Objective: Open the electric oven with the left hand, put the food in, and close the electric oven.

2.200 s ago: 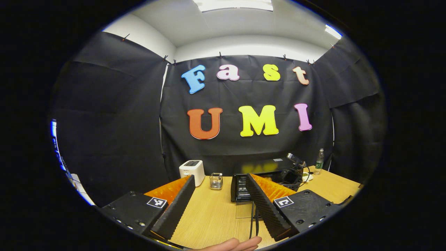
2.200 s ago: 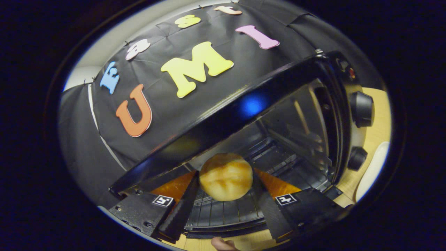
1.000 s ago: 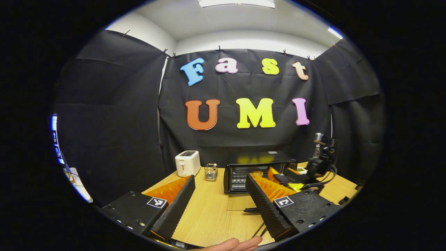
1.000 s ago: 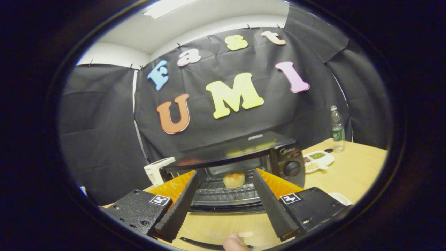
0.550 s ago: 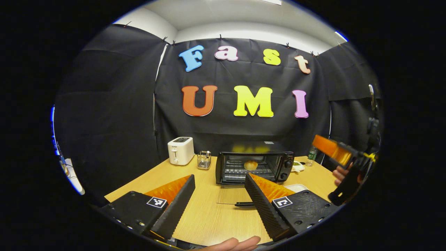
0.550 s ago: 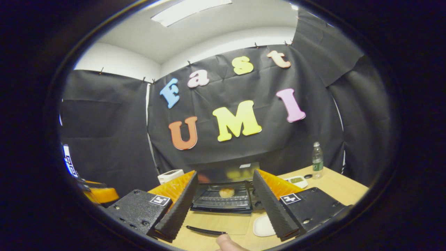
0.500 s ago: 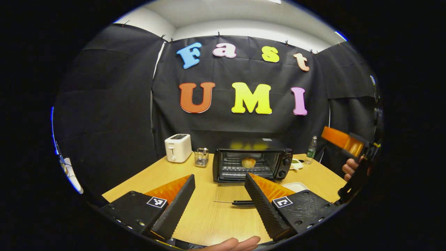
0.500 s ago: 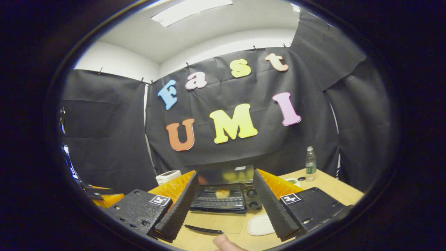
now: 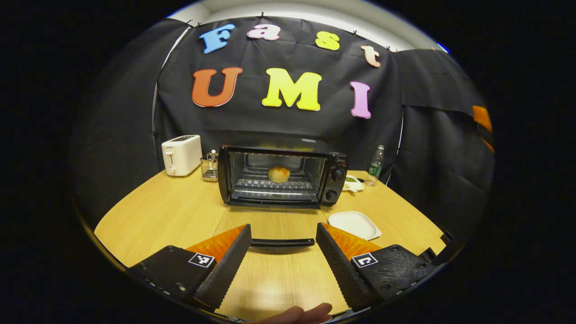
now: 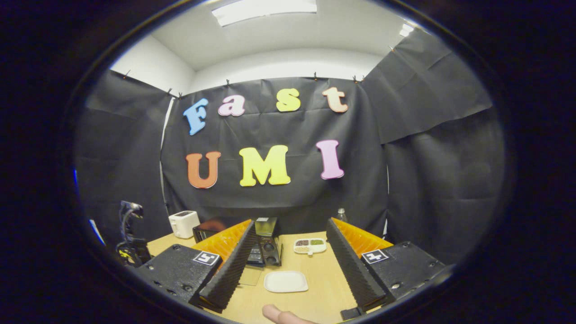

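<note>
Golden bun (image 9: 279, 173) sits on the rack inside the electric oven (image 9: 280, 175), door (image 9: 282, 242) dropped flat toward the left hand-held gripper (image 9: 283, 245), whose fingers spread wide either side of the handle, lined up to lift it shut. Right hand-held gripper (image 10: 288, 252) hangs back, wide and empty, over the worktop (image 9: 171, 216).

No readable text is showing on the objects. Square black-and-white marker tags are sitting on top of both bodies of the left gripper (image 9: 283, 265) and of the right gripper (image 10: 288, 270): patterns, not letters. The toaster (image 9: 181, 154) is carrying a small mark on its front, too small to read. The bottle (image 9: 374, 165) at the far right of the table (image 9: 157, 216) is wearing a label, illegible. Marks by the knobs on the electric oven (image 9: 281, 175) are blurring out.
</note>
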The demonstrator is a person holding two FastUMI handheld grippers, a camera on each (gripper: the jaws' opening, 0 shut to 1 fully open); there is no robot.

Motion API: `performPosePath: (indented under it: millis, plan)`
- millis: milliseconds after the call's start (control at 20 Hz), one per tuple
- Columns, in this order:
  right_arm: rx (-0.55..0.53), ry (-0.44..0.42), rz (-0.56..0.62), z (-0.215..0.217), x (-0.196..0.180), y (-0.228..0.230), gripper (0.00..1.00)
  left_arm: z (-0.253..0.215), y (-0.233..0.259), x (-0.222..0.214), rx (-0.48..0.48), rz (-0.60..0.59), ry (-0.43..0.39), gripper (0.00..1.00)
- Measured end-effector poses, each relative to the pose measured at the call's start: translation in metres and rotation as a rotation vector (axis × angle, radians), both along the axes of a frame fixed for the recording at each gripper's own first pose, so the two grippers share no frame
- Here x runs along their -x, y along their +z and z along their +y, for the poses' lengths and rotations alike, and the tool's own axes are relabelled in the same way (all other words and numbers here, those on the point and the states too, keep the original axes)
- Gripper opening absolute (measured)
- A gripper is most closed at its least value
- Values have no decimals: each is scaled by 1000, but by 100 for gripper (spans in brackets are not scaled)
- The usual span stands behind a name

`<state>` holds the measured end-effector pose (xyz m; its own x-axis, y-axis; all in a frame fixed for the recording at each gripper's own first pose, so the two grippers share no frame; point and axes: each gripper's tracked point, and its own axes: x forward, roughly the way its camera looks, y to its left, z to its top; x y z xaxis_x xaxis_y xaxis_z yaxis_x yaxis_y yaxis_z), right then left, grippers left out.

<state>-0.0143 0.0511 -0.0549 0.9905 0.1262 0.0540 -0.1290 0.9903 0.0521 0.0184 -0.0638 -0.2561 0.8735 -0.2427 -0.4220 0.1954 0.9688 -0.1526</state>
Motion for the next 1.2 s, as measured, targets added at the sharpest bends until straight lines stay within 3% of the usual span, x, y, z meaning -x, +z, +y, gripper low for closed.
performPosePath:
  millis: [150,400,750,1200]
  plan:
    - [-22,-40,-20,-22,14,6,96,-12,-36,-1,-28,98,-40,95]
    - [-44,-79,-22,-47,28,-6,96,-9,-86,-2,-80,246,-13,95]
    - [-43,-90,-24,-64,35,-17,96,-19,-118,-9,-86,332,-12,94]
    - [-44,-112,-28,-79,26,-30,96,-17,-130,-25,-135,356,10,94]
